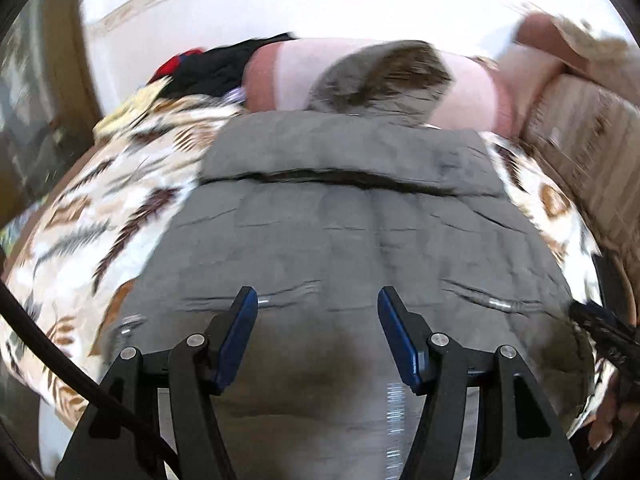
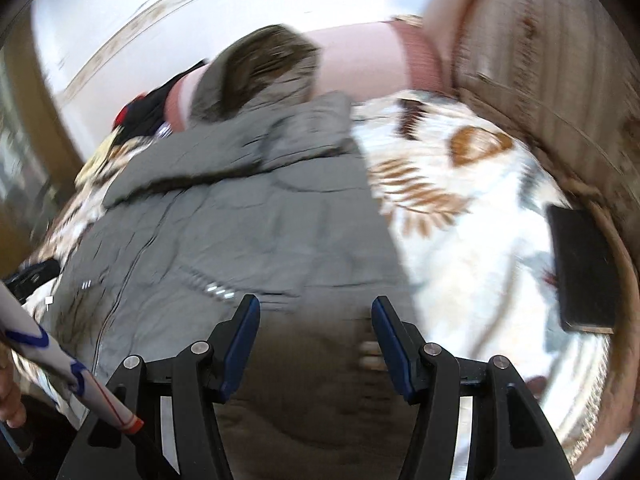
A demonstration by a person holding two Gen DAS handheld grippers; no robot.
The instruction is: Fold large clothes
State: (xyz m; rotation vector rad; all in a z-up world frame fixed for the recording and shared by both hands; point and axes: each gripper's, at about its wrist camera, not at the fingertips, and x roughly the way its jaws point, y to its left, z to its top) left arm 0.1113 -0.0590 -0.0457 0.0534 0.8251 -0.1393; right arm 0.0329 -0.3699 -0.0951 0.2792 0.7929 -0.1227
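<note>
A large grey quilted jacket (image 1: 360, 240) lies spread on a bed with a leaf-patterned cover (image 1: 100, 220). Its fur-trimmed hood (image 1: 380, 76) rests at the far end against a pink pillow. A sleeve is folded across the chest (image 1: 340, 156). My left gripper (image 1: 318, 300) is open and empty above the jacket's lower part. In the right wrist view the jacket (image 2: 240, 232) fills the left and centre, with the hood (image 2: 260, 68) far off. My right gripper (image 2: 316, 308) is open and empty over the jacket's lower right edge. Both views are motion-blurred.
A pink pillow (image 1: 472, 92) and a pile of black and red clothes (image 1: 212, 68) lie at the bed's head. A dark flat phone-like object (image 2: 582, 272) lies on the cover (image 2: 460, 200) at the right. A padded beige bed side (image 2: 540, 60) rises at the right.
</note>
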